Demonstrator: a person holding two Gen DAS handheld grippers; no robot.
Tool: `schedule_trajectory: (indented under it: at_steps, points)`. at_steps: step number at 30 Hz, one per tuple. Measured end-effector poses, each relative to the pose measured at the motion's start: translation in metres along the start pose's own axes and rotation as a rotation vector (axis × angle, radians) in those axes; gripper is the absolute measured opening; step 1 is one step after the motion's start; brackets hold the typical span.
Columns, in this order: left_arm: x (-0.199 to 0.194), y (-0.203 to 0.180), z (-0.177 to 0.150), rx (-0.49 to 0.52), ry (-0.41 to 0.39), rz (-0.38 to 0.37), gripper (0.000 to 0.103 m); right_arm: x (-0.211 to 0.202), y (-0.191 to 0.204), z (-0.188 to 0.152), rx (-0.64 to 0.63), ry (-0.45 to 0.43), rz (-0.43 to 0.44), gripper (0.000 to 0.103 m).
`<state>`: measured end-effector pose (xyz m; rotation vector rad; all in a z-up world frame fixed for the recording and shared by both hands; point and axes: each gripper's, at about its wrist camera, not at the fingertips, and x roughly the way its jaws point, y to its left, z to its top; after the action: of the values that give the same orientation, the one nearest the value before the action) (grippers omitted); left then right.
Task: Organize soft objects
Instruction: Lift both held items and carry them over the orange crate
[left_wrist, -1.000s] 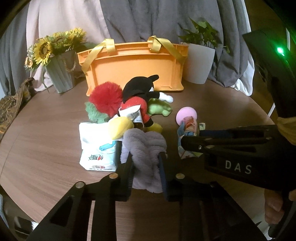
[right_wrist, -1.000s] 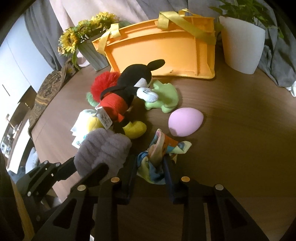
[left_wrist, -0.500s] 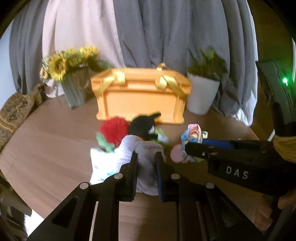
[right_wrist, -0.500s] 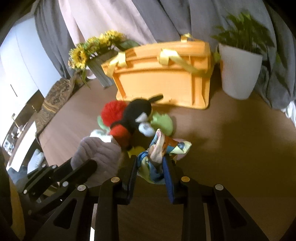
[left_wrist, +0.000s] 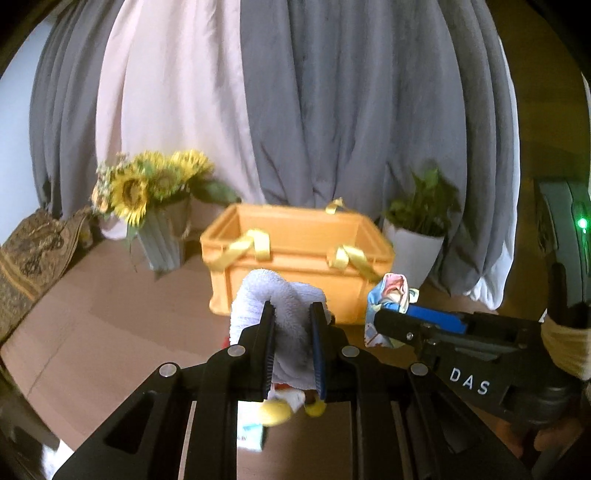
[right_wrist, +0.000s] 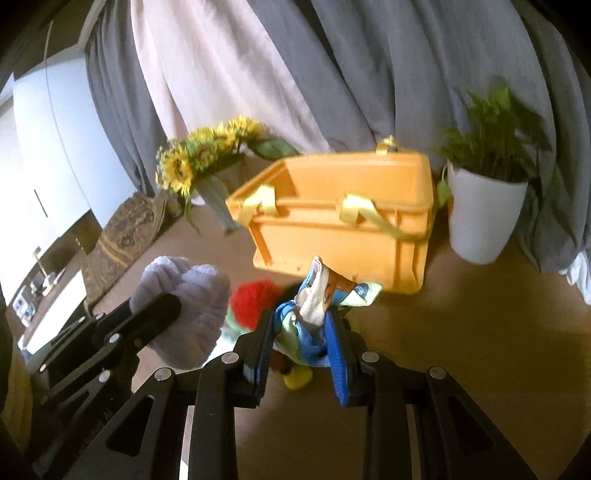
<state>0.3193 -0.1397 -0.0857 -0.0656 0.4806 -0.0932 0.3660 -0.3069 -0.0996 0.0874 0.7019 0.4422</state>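
Grippers (left_wrist: 292, 325) (right_wrist: 300, 332) raised, clamping towel (left_wrist: 280, 295) and cloth (right_wrist: 314, 295).

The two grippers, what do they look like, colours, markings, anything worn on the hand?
Both are matte black, with angular linked arms joined by silver rivets. The left gripper and right gripper each have two flat fingers lined with ribbed blue pads. The right one's body carries white letters "DAS" and a green light glows behind it. A yellow cuff shows at that hand.

1 crate (left_wrist: 295, 258), 2 claws, 2 plants.
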Motion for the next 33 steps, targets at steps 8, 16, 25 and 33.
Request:
schedule_trajectory:
  at_steps: [8,16,25,33]
  points:
    - [0.012,0.023,0.039,0.05,-0.06,-0.076,0.019,-0.003,0.019,0.031,0.043,-0.098,-0.068,0.029]
    - [0.027,0.044,0.073,0.107,-0.109,-0.149,0.019,0.003,0.036,0.056,0.088,-0.178,-0.144,0.029]
    - [0.051,0.054,0.104,0.139,-0.149,-0.18,0.019,0.013,0.045,0.091,0.1,-0.253,-0.196,0.029]
    - [0.089,0.053,0.125,0.145,-0.156,-0.188,0.019,0.035,0.032,0.122,0.086,-0.261,-0.216,0.029]
